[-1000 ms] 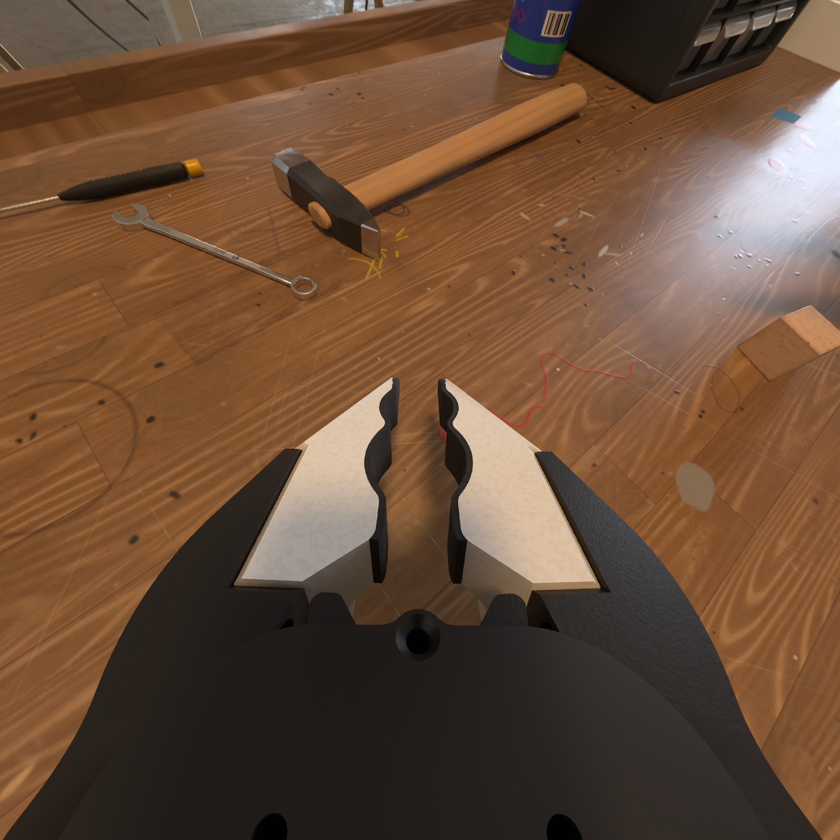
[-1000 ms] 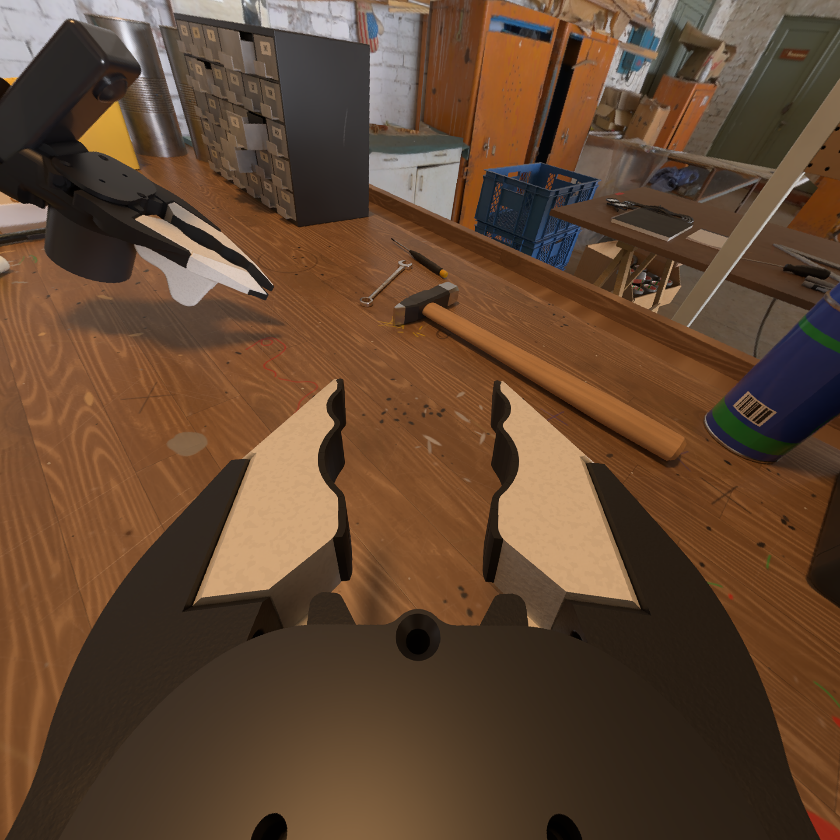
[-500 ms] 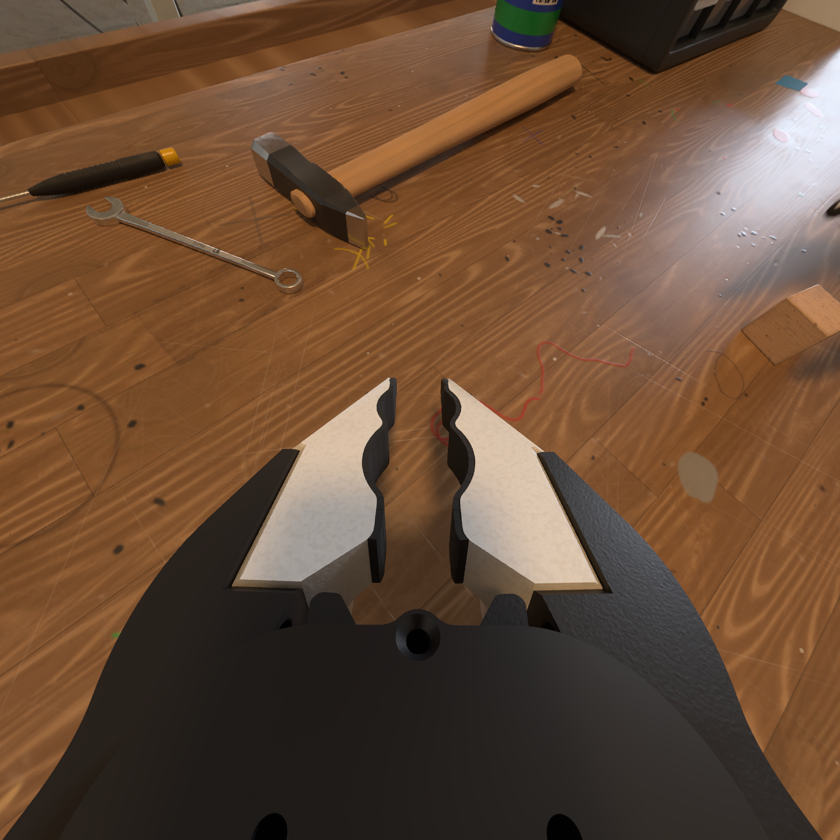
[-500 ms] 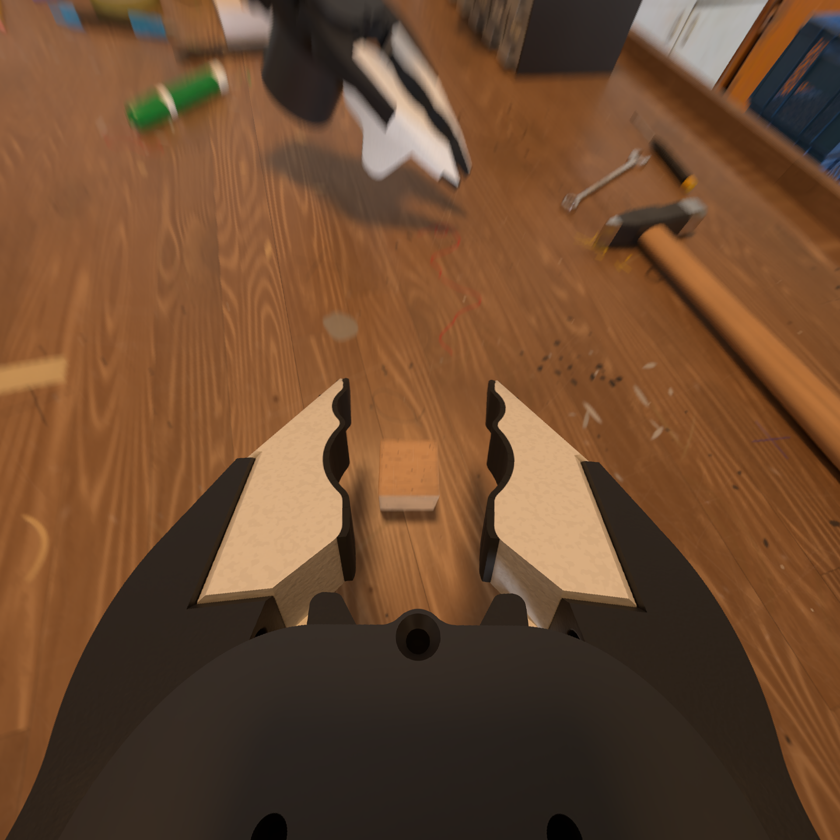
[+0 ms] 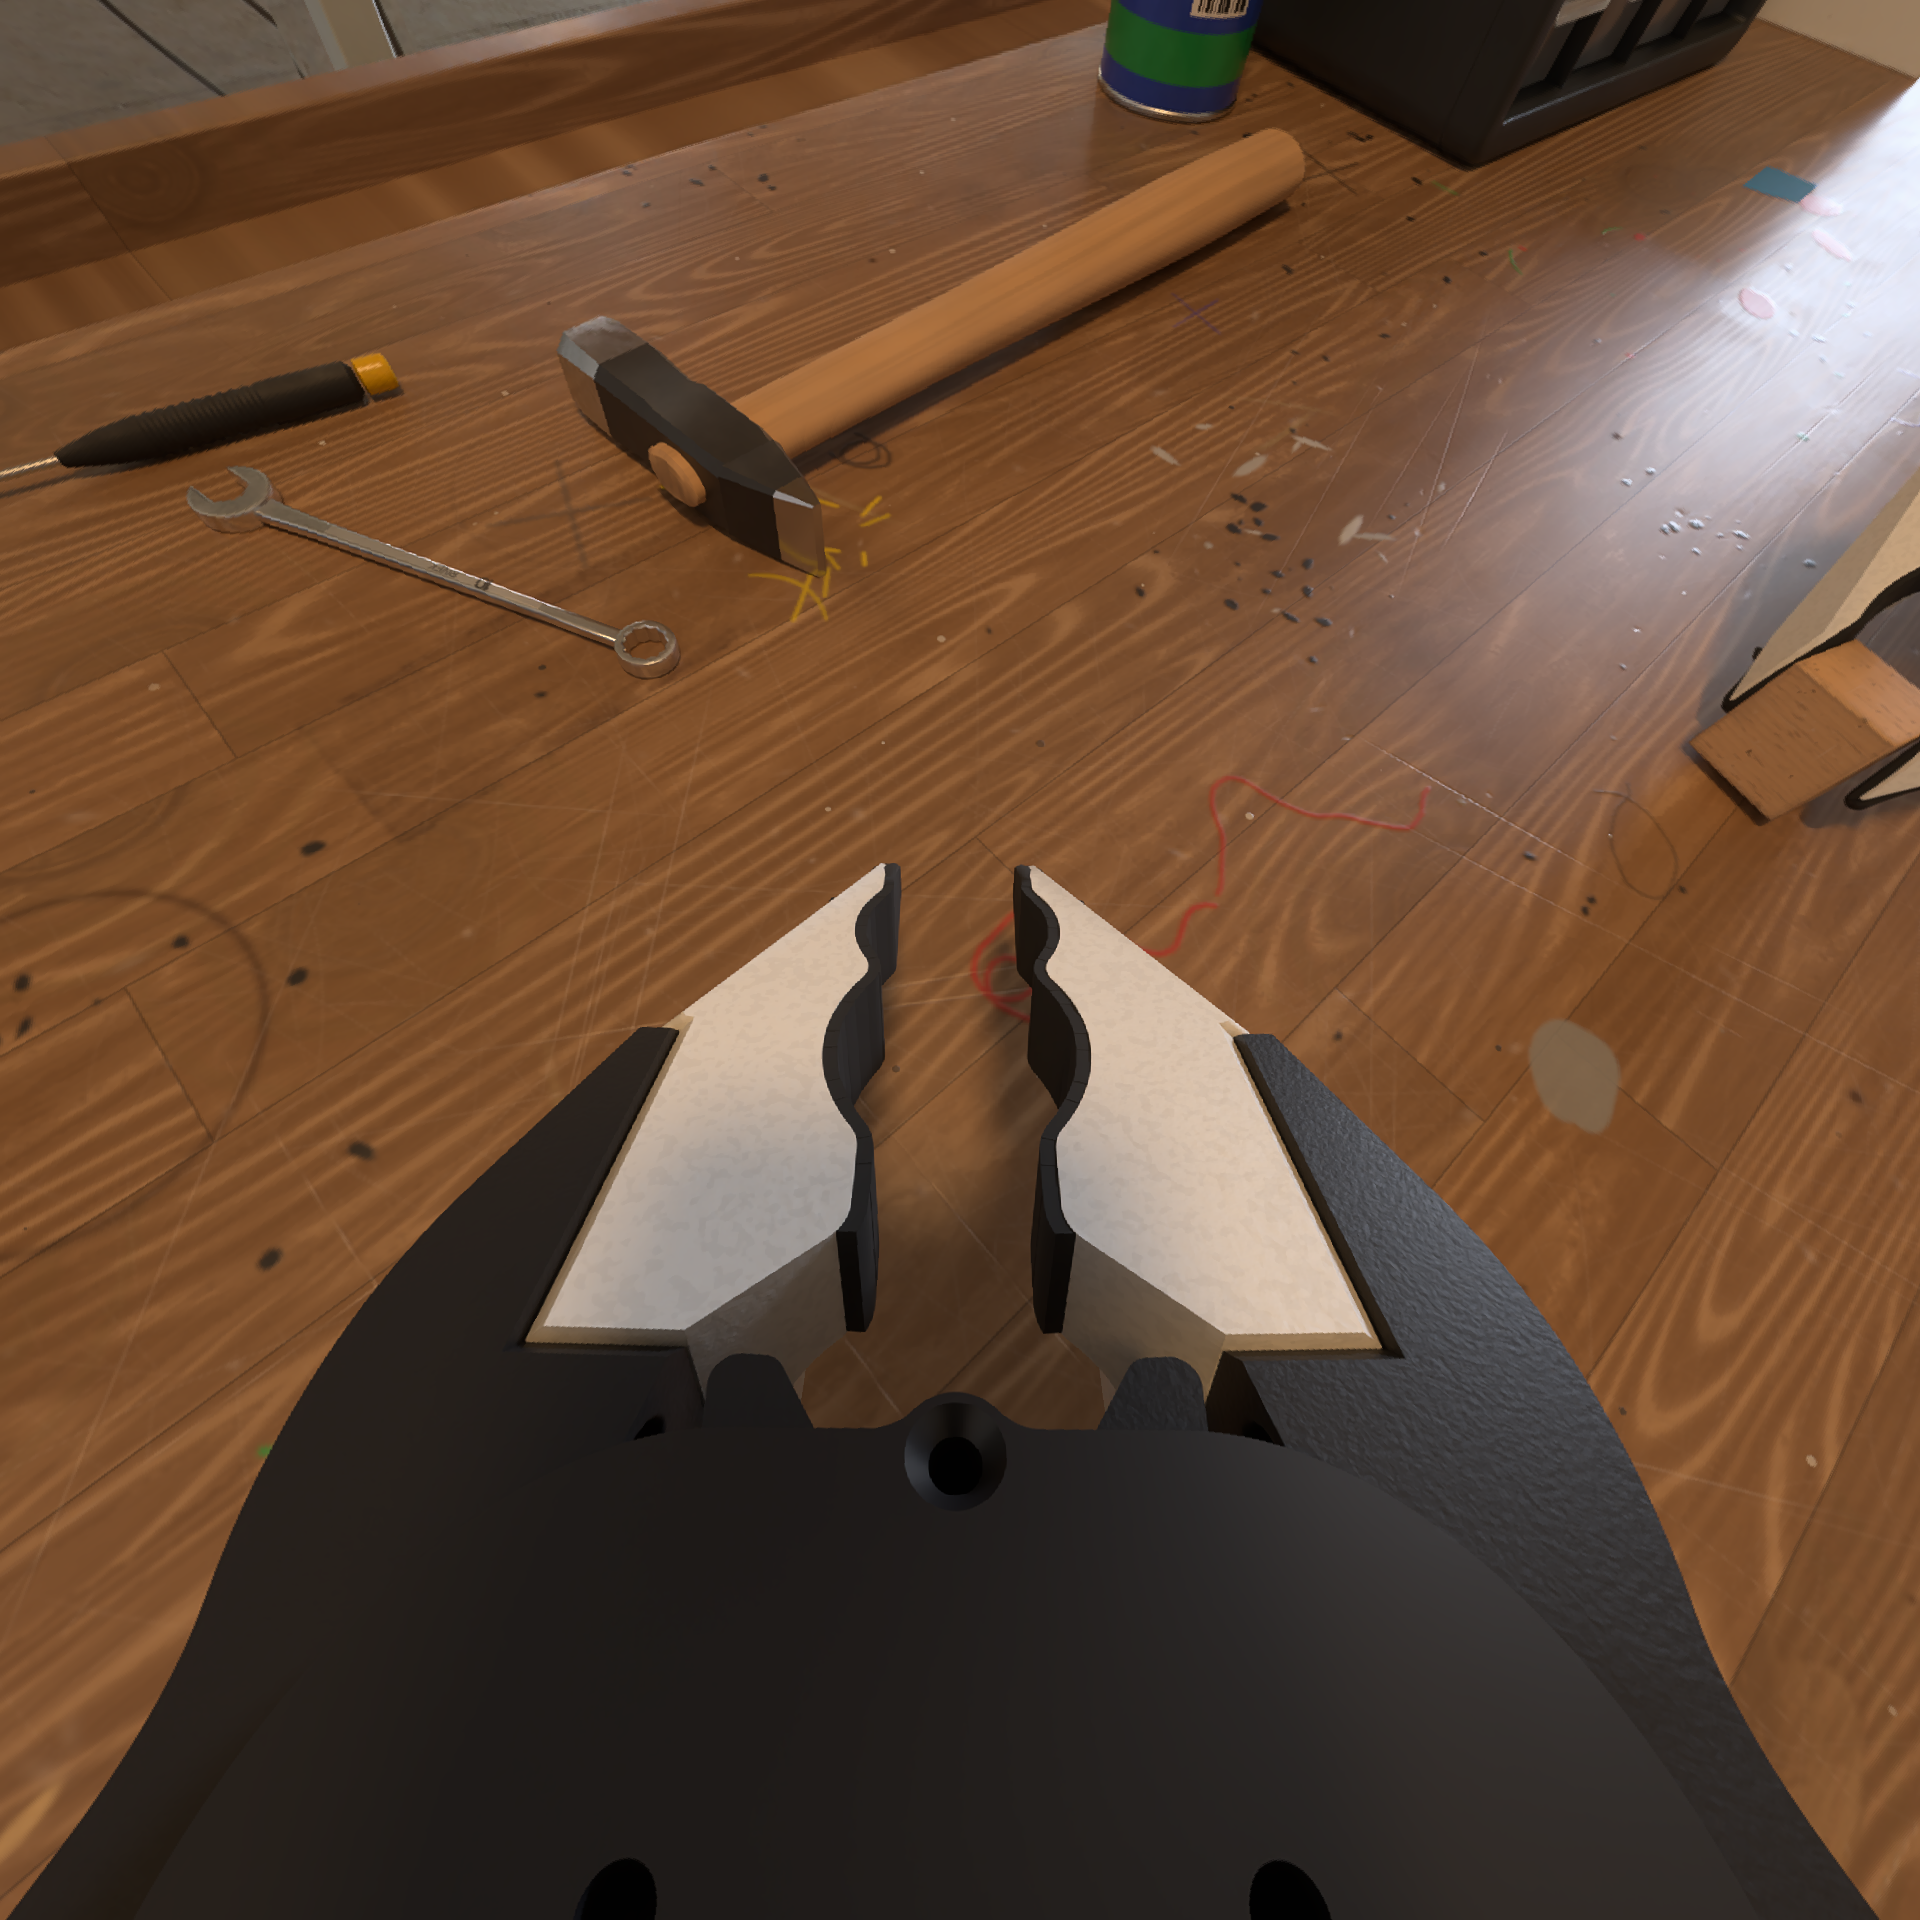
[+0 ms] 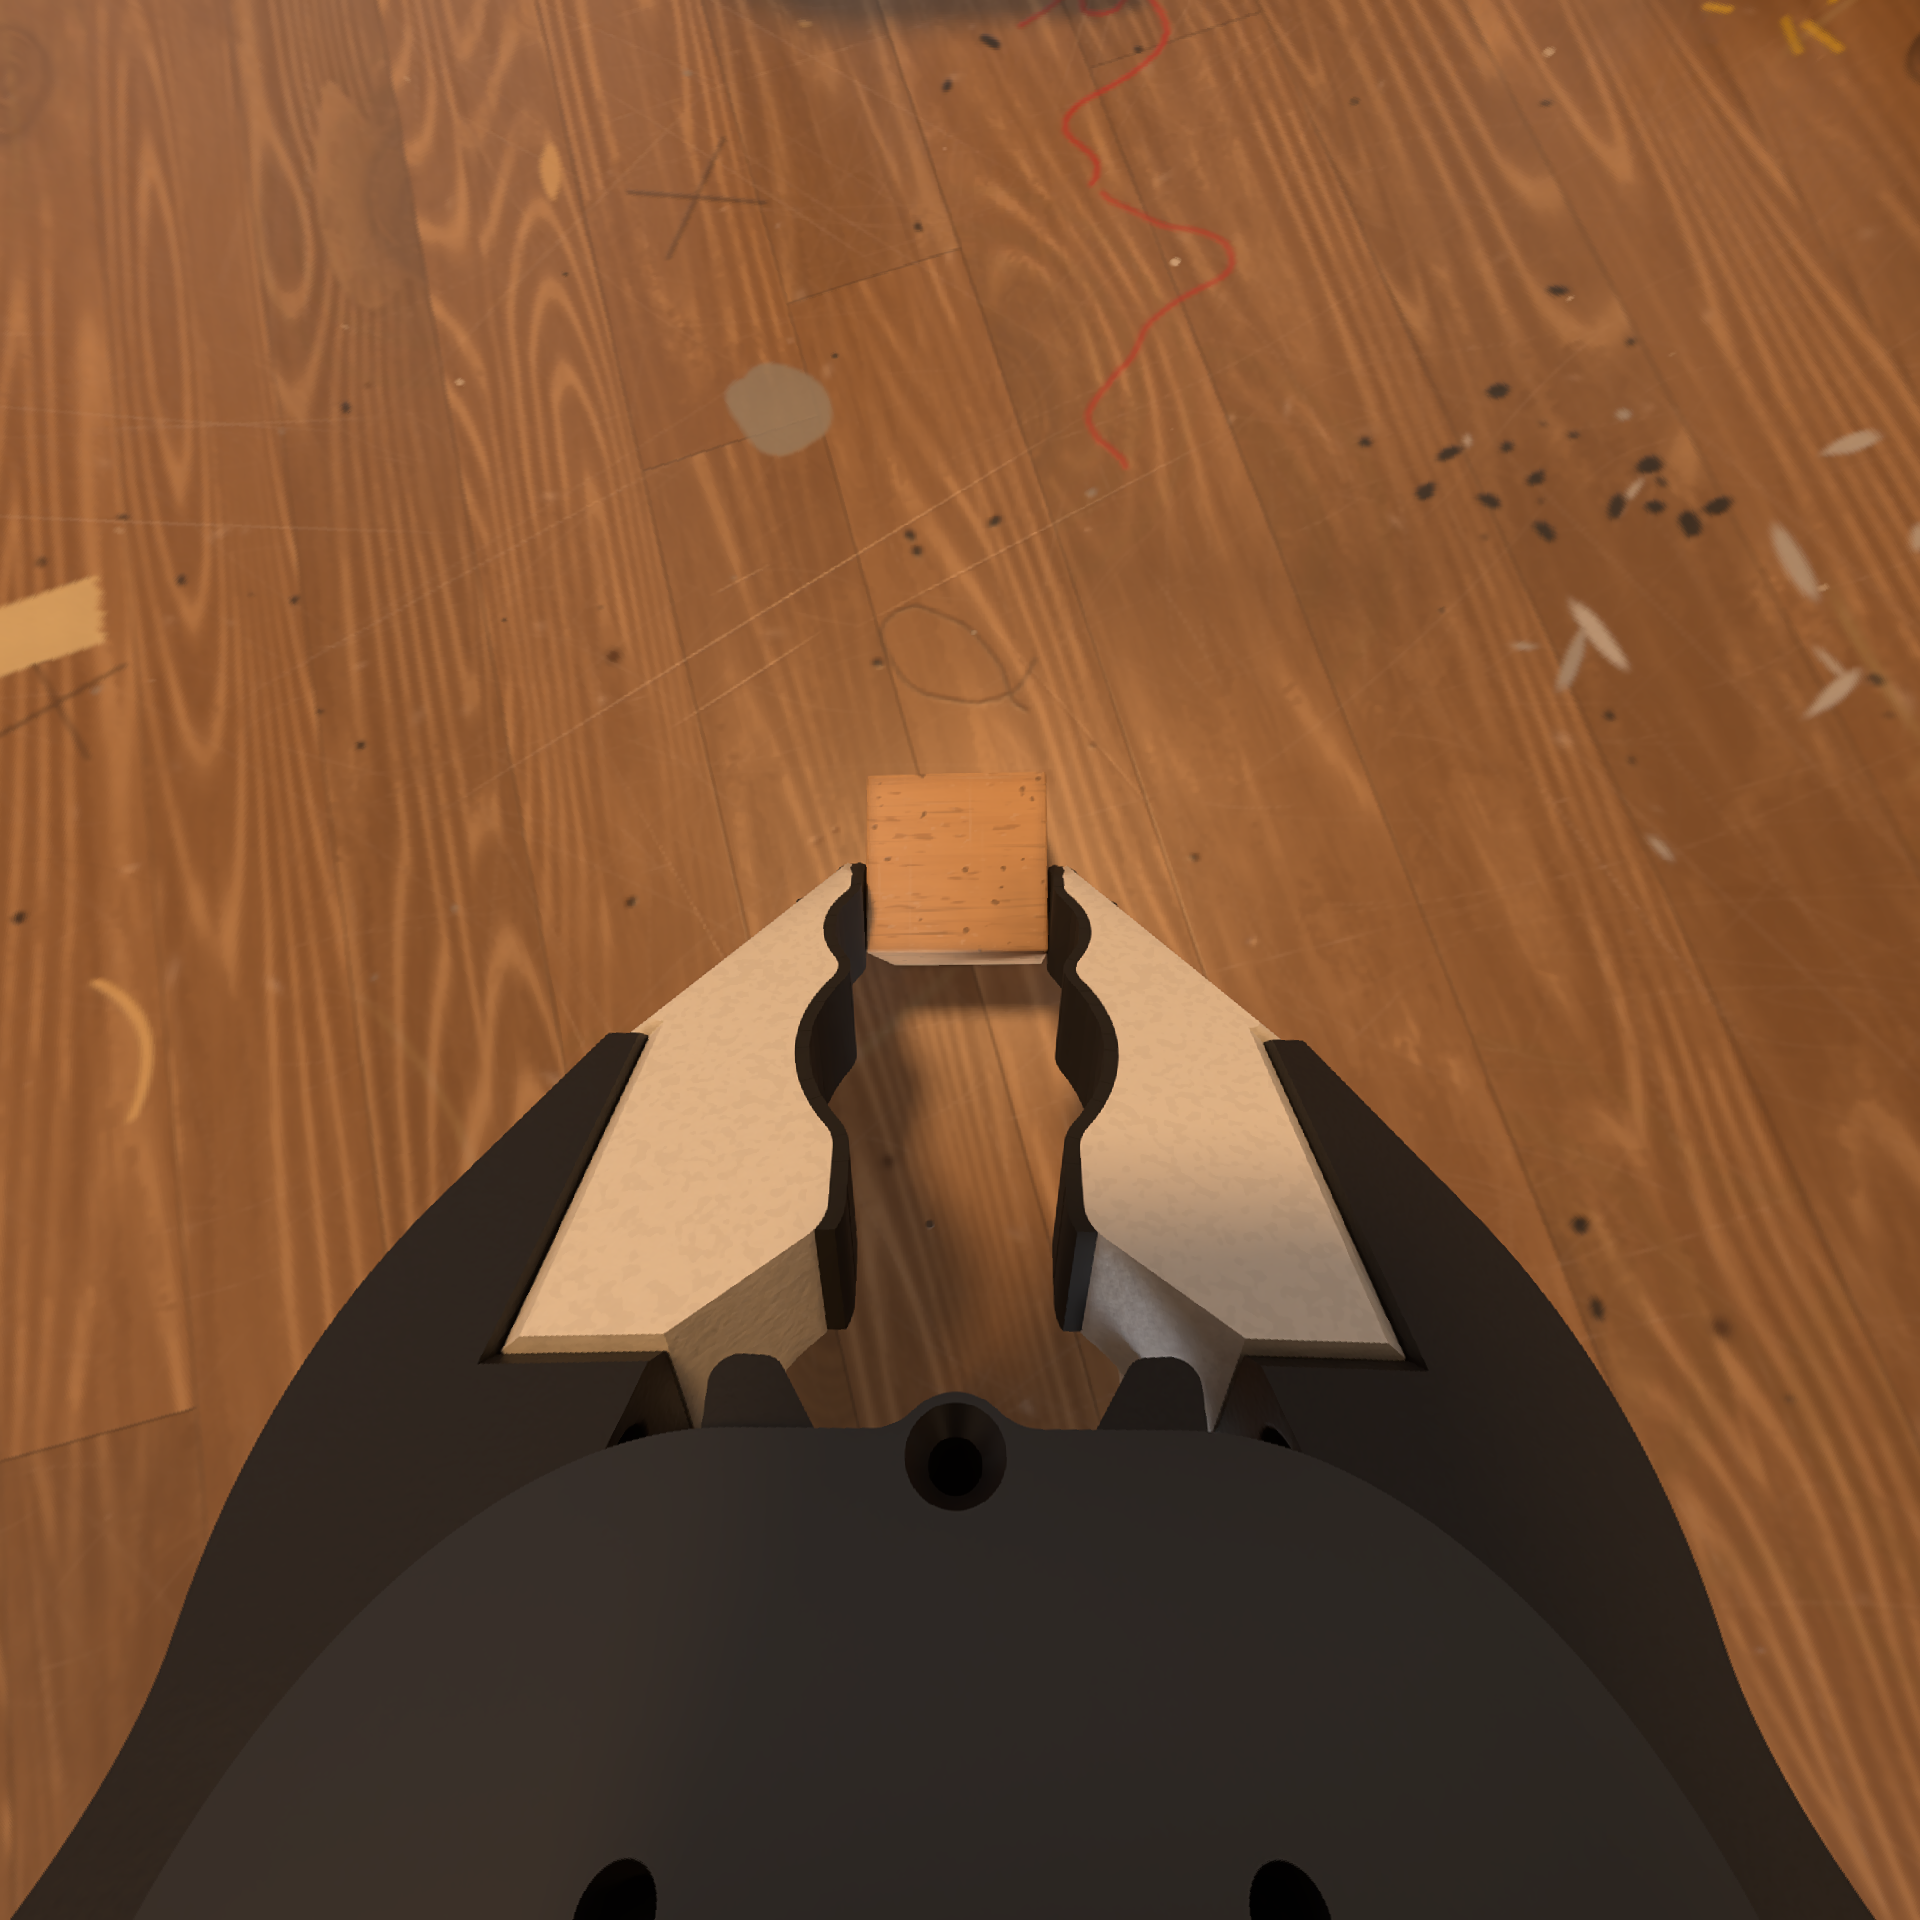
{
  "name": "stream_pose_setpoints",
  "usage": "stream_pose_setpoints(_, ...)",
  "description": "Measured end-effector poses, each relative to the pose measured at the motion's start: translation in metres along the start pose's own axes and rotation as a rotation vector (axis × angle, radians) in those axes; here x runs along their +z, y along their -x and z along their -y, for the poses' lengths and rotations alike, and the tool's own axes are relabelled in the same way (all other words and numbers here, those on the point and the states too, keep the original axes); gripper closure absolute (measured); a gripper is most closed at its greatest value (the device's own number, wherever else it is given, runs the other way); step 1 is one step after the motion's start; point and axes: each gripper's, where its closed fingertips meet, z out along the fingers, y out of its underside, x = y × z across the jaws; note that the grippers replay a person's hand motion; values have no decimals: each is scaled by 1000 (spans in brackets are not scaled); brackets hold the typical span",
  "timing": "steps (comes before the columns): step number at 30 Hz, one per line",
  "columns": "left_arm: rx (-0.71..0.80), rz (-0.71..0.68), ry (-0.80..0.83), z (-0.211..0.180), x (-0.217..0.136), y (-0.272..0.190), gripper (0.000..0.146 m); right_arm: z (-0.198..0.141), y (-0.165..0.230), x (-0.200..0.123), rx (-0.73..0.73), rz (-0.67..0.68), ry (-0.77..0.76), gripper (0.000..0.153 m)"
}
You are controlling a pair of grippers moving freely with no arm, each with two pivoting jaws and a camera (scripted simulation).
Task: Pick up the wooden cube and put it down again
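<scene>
Wooden cube [image 6: 956, 862] sat between the right gripper [image 6: 956, 883] fingertips, jaws touching its sides. Left gripper [image 5: 956, 883], narrowly parted and empty, hovered well apart from it

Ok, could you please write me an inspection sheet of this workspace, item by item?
Surface: brown wooden workbench, scratched, with dark specks and pale chips.
Job's things: small wooden cube, between the fingertips of the right gripper.
Clutter: wooden-handled hammer, silver spanner, black-handled screwdriver, blue-and-green can, black drawer box, all apart from the cube.
Grippers: right gripper shut on the cube, pads against both sides; left gripper slightly open, holding nothing.
Cables: nothing seen; only a thin red wavy line, thread or mark, cannot tell.
Surroundings: raised wooden rail at the workbench's far edge.
</scene>
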Motion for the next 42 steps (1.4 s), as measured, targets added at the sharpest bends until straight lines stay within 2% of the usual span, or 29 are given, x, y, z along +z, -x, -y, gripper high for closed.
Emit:
stream_pose_setpoints(9,4,0,3,0,1,0,124,8,20,-6,12,125,-65,118)
stream_pose_setpoints(15,6,-1,4,-1,1,-1,124,11,5,-4,-54,3,-76,118)
stream_pose_setpoints(21,9,-2,7,-1,1,-1,123,10,12,9,-109,12,-39,118)
stream_pose_setpoints(42,16,-3,10,-1,1,-2,122,8,5,8,-72,-23,-21,118)
